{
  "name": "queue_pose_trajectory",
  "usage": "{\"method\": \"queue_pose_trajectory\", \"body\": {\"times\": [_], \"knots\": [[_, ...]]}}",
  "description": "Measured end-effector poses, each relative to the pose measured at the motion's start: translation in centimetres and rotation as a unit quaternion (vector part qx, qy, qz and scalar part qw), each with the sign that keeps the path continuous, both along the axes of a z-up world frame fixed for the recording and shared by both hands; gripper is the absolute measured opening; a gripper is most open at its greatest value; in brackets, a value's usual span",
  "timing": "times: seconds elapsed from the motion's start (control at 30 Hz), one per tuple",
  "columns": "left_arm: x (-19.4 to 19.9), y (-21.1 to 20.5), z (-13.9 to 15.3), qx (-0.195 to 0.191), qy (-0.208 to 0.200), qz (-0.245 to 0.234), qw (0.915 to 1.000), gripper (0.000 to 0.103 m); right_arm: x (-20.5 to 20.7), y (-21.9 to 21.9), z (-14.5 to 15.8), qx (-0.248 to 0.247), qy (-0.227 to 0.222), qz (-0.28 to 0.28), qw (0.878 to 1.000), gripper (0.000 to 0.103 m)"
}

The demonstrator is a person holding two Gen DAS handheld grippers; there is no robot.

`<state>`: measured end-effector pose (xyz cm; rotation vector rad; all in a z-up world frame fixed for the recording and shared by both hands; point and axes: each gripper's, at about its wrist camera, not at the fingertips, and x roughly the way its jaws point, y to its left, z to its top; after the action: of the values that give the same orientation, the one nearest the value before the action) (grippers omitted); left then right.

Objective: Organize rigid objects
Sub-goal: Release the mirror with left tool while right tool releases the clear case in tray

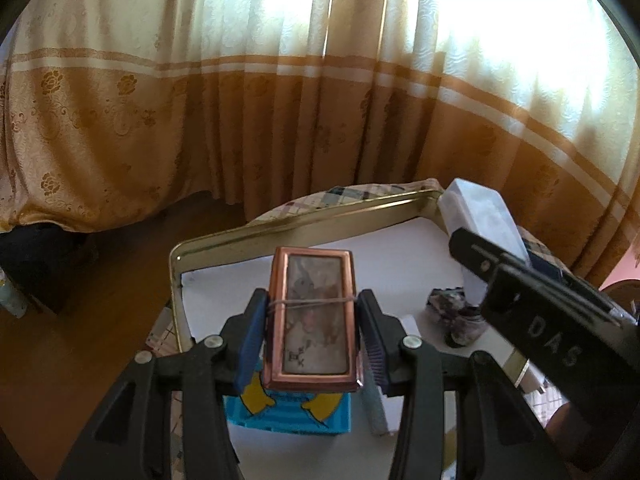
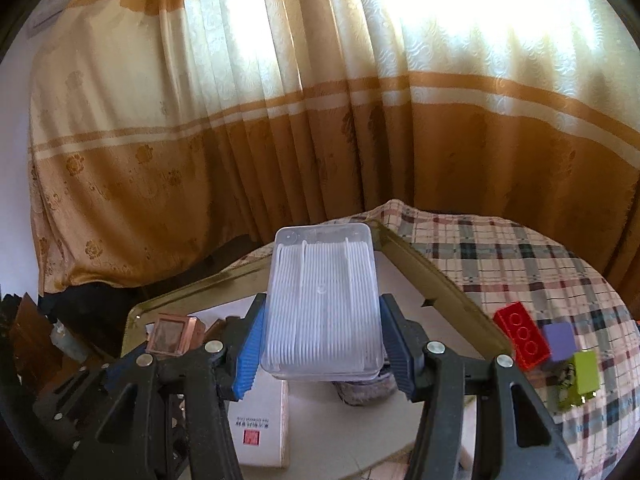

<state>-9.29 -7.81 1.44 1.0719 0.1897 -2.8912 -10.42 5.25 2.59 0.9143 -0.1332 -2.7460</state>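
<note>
My left gripper (image 1: pixel 312 316) is shut on a small copper-framed box (image 1: pixel 313 314) with a rubber band round it, held above a gold-rimmed tray (image 1: pixel 280 226) with a white floor. The box also shows in the right wrist view (image 2: pixel 172 334). My right gripper (image 2: pixel 320 332) is shut on a clear plastic box of white sticks (image 2: pixel 322 300), held above the same tray (image 2: pixel 436 280). That clear box also shows at the right of the left wrist view (image 1: pixel 480 224).
In the tray lie a blue and yellow box (image 1: pixel 292 412), a white carton with red print (image 2: pixel 260 428) and a grey lumpy object (image 1: pixel 456 316). On the plaid cloth (image 2: pixel 500 248) sit red (image 2: pixel 522 336), purple (image 2: pixel 560 340) and green (image 2: pixel 586 368) blocks. Curtains hang behind.
</note>
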Motion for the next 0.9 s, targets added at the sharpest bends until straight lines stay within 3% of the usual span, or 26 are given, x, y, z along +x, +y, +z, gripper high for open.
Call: {"method": "queue_pose_trajectory", "body": {"times": [0.27,0.3,0.33,0.37,0.43,0.57,0.7,0.9], "knots": [[-0.7,-0.1,-0.4,-0.023,-0.033,0.023,0.9989,0.048,-1.9,-0.8,-1.5,-0.006,-0.026,0.024,0.999,0.058],[-0.7,-0.3,-0.4,-0.021,-0.035,0.029,0.9987,0.061,-1.9,-0.9,-1.6,-0.010,-0.029,0.030,0.999,0.061],[-0.6,-0.5,-0.4,-0.017,-0.037,0.034,0.9986,0.081,-1.9,-0.9,-1.6,-0.009,-0.032,0.031,0.999,0.064],[-0.5,-0.7,-0.2,-0.010,-0.036,0.038,0.9986,0.090,-1.8,-0.9,-1.6,-0.010,-0.031,0.034,0.999,0.073],[0.0,-0.7,0.1,-0.008,-0.024,0.037,0.9990,0.102,-1.2,-0.5,-1.2,-0.017,-0.015,0.032,0.999,0.075],[0.9,-0.5,0.5,0.007,-0.011,0.033,0.9994,0.103,1.4,1.3,0.4,-0.038,0.037,0.001,0.999,0.082],[1.7,-0.4,0.2,0.018,-0.005,0.033,0.9993,0.103,4.1,2.8,1.5,-0.027,0.092,-0.027,0.995,0.086],[3.5,0.6,0.0,-0.004,0.023,0.040,0.9989,0.103,7.6,5.4,1.7,-0.006,0.144,-0.083,0.986,0.090]]}}
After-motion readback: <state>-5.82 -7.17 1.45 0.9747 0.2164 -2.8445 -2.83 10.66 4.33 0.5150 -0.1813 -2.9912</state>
